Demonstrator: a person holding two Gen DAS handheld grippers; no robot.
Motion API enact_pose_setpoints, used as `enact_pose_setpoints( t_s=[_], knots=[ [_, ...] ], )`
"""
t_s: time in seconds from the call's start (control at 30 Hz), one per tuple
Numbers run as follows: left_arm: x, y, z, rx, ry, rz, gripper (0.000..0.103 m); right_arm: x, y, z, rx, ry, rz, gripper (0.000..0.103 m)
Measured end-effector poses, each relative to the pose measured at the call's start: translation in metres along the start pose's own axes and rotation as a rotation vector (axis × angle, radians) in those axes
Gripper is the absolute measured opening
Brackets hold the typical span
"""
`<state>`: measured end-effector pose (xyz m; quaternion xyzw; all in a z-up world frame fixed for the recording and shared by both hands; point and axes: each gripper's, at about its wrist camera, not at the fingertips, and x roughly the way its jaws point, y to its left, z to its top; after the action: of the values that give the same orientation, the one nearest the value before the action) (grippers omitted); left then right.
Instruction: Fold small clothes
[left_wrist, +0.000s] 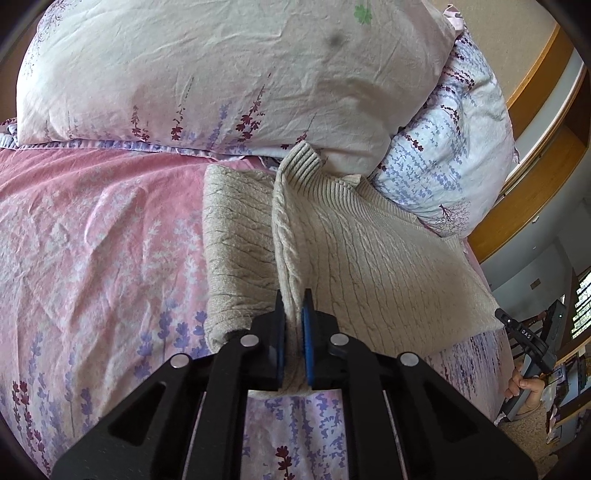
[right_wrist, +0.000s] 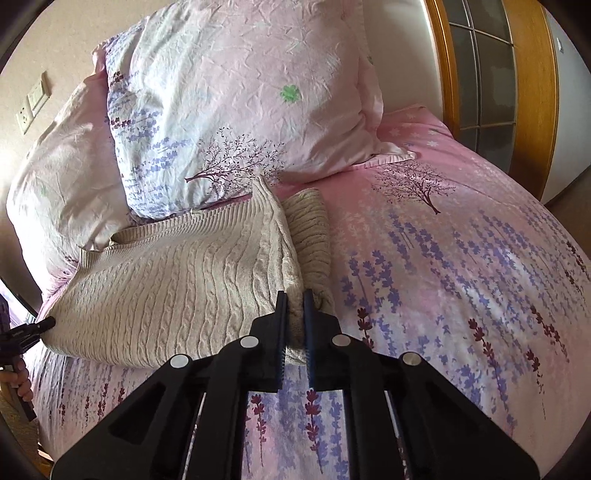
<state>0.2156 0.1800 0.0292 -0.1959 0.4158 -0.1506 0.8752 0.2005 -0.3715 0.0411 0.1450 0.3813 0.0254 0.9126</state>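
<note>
Pink floral bedspread (left_wrist: 92, 229) fills both views, your work surface. Nearest in the left wrist view, your left gripper (left_wrist: 293, 317) is clamped on a raised ridge of the sweater (left_wrist: 369, 258), blue pads pressing the knit from both sides at the near hem. In the right wrist view your right gripper (right_wrist: 294, 314) is likewise pinched shut on the near hem, at the corner where the folded edge sits.

Sweater lies on the bedspread just past both grippers, beige cable knit, running away toward the pillows (right_wrist: 229, 110), ribbed collar at the far end touching the pillow edge. One side section (left_wrist: 236, 243) is already turned over onto or beside the body, so a lengthwise fold looks started. The sleeve's end is hard to read; can't tell if it's fully tucked.

Judgement: roughly midway. You've got both near corners gripped, so the next step is probably lifting the hem and carrying it toward the collar. Still left: that crosswise fold, flattening, squaring edges. Watch the thick knit; it could bunch or slip out of such a narrow pinch.

Far back: wooden door frame (right_wrist: 532, 92), wall sockets (right_wrist: 33, 103).
</note>
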Motion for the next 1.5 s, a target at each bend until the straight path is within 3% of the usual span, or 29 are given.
enact_pose_setpoints(
  t_s=[0.27, 0.43, 0.63, 0.7, 0.73, 0.83, 0.9, 1.03, 1.23, 1.5],
  knots=[
    [-0.005, 0.017, -0.009, -0.007, 0.009, -0.010, 0.007, 0.010, -0.006, -0.008, 0.008, 0.033, -0.038, 0.009],
    [0.005, 0.013, -0.013, 0.039, 0.022, 0.044, 0.007, 0.029, -0.007, -0.013, -0.004, 0.091, -0.083, 0.009],
    [0.007, 0.007, -0.016, 0.062, 0.013, 0.072, 0.011, 0.030, -0.004, -0.011, -0.020, 0.094, -0.111, 0.010],
    [0.001, 0.007, -0.015, 0.050, -0.009, 0.064, 0.012, 0.025, -0.005, -0.009, -0.001, 0.087, -0.115, 0.022],
    [-0.004, 0.006, -0.015, 0.046, -0.029, 0.065, 0.014, 0.020, -0.003, -0.007, -0.002, 0.065, -0.134, 0.033],
    [-0.020, -0.004, -0.009, 0.064, -0.129, 0.100, 0.035, 0.004, 0.014, -0.001, -0.071, -0.036, -0.142, 0.044],
    [-0.023, -0.016, -0.004, 0.100, -0.174, 0.115, 0.043, 0.005, 0.029, 0.004, -0.120, -0.046, -0.116, 0.050],
    [-0.005, -0.042, 0.000, 0.164, -0.139, 0.098, 0.044, 0.024, 0.054, 0.005, -0.188, -0.003, -0.079, 0.050],
    [0.025, -0.062, -0.012, 0.280, -0.055, 0.180, 0.044, 0.055, 0.061, -0.004, -0.215, 0.106, -0.136, 0.051],
    [0.036, -0.045, -0.014, 0.217, 0.003, 0.165, 0.043, 0.057, 0.056, -0.013, -0.236, 0.144, -0.141, 0.054]
  ],
)
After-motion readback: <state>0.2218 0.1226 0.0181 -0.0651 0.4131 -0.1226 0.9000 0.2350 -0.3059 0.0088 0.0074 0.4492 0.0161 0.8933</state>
